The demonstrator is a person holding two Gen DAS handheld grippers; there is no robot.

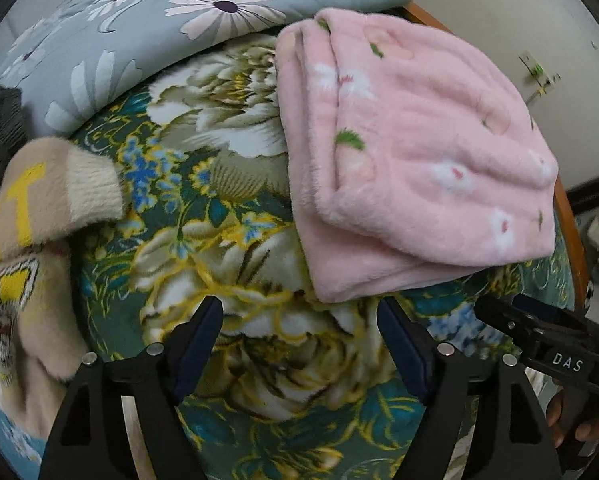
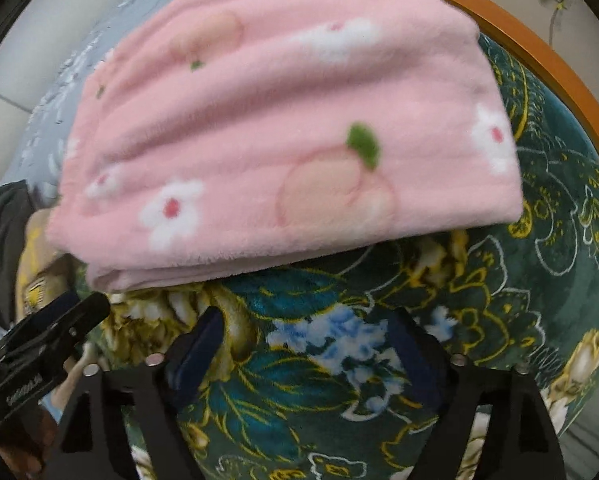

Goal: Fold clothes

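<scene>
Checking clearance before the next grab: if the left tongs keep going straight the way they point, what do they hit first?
Most likely the flowered green bedspread: the open left tongs have nothing between them, and the folded pink garment lies just beyond the tips.

A pink fleece garment [image 1: 411,152] printed with white flowers and peaches is lying folded into a thick flat stack on the green floral blanket [image 1: 227,264], reaching toward the bed's orange wooden edge [image 2: 547,64].
</scene>
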